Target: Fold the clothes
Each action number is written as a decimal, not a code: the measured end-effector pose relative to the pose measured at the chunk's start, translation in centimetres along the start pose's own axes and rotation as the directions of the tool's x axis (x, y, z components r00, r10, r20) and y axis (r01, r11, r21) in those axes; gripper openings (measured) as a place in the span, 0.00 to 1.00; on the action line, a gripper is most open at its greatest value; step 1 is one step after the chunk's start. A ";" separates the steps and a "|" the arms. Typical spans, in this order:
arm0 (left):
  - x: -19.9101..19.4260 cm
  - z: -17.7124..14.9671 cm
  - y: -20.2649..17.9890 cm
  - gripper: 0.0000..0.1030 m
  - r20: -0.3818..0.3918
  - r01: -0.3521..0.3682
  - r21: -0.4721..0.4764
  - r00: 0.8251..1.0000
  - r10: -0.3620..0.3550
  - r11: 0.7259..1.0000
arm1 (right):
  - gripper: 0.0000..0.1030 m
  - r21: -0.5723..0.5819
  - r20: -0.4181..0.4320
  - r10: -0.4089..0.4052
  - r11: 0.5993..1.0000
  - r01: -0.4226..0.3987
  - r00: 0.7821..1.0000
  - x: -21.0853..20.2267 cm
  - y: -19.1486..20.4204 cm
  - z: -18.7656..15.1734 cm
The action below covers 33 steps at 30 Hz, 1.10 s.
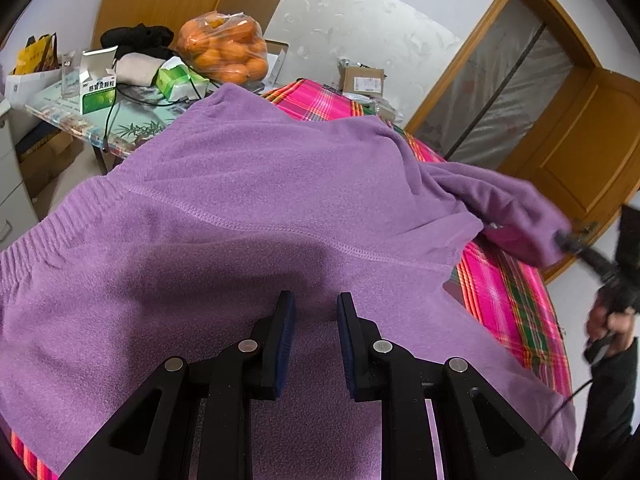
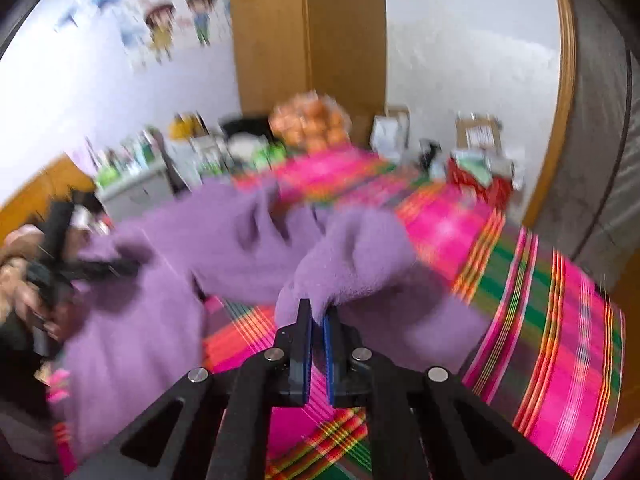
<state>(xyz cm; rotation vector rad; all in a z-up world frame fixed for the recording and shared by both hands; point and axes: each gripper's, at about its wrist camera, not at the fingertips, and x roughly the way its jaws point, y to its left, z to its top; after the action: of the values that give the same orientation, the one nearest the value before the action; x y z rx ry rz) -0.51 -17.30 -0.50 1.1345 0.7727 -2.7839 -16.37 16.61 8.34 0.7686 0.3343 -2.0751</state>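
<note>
The purple fleece garment [image 1: 248, 216] is lying spread over the pink plaid cloth [image 1: 516, 300], filling the left wrist view from about eight o'clock to three o'clock. The left gripper [image 1: 316, 304] is pressing down on its body with the jaws standing partly apart; fleece is showing between them, but whether the pads are pinching a fold cannot be told. The right gripper [image 2: 317, 312] is closing its jaws on the end of a sleeve [image 2: 352, 264], lifting it clear of the cloth toward twelve o'clock in the blurred right wrist view.

The fleece is looking light, soft and limp, so it is likely drooping wherever unsupported and sliding little on the cloth. Seams, the sleeve end and the ribbed hem [image 1: 52, 232] at nine o'clock seem the firmest places to take hold of.

On the side table [image 1: 132, 128] at eleven o'clock, a green and white box [image 1: 98, 94] is carrying Chinese characters, too small to read surely. A bag of oranges [image 1: 224, 48] is sitting beside it.
</note>
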 end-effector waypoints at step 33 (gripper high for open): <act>0.0 0.0 0.1 0.21 0.003 0.001 -0.006 1.000 -0.001 1.000 | 0.04 0.563 -0.149 -0.178 0.793 0.231 0.973 2.3 -10.5 -8.1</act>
<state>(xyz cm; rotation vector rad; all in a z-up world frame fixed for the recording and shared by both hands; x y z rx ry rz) -0.51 -17.40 -0.58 1.1293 0.7812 -2.7816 -22.69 25.22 0.13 1.2332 -0.2012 -2.3836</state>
